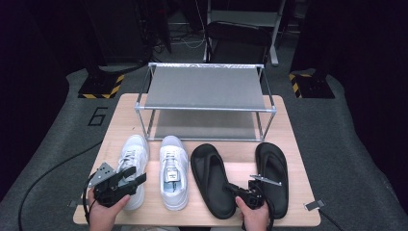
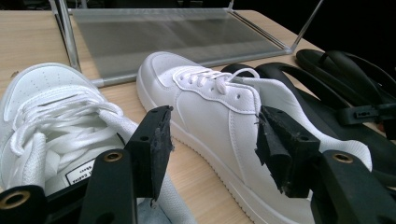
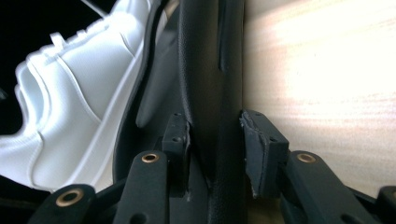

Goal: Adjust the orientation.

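Nothing sits on the shoe rack [image 1: 204,86] yet: both white sneakers and both black sandals lie on the desk [image 1: 130,108] in front of it. Your right claw [image 1: 242,188] is gripping the rim of the left sandal [image 1: 211,180]. Your left claw [image 1: 130,177] hangs open over the left sneaker [image 1: 131,154], pads touching nothing. Its tongue label is too small to read; the floor shows "6" [image 1: 97,116].
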{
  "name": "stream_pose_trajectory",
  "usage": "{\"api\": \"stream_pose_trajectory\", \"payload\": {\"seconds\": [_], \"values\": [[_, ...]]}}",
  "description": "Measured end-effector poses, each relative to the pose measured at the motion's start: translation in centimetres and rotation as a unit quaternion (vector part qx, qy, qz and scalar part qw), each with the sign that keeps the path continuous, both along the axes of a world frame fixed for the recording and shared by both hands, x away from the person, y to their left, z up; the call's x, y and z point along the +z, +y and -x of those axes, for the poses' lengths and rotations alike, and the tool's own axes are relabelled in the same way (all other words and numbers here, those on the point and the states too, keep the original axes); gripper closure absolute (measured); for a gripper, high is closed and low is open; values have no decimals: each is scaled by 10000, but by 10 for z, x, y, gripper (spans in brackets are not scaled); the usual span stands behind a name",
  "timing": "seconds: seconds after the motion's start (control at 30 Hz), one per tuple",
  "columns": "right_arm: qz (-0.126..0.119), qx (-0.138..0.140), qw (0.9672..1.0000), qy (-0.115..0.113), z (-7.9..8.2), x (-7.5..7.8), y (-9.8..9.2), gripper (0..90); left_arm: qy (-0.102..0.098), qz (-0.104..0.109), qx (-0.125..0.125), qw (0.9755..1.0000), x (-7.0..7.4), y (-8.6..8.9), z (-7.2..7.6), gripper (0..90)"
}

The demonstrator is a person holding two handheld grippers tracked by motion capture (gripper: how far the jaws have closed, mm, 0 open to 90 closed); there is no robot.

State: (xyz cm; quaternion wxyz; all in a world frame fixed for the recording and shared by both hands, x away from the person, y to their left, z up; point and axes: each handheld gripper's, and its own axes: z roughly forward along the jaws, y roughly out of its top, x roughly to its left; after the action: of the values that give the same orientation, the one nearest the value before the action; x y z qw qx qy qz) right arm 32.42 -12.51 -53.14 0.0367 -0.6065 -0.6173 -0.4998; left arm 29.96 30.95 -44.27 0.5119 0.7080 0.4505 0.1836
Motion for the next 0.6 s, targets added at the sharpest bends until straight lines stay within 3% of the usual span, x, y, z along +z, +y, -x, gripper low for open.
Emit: {"api": "stream_pose_trajectory", "payload": {"seconds": [0.3,0.6], "values": [[198,374,9989,203,-10,1,-1,590,2,-51,-52,10000,1,0,0,449],[341,748,9957,421,-22,5,1,569,7,-24,-38,10000,1,1,0,449]]}}
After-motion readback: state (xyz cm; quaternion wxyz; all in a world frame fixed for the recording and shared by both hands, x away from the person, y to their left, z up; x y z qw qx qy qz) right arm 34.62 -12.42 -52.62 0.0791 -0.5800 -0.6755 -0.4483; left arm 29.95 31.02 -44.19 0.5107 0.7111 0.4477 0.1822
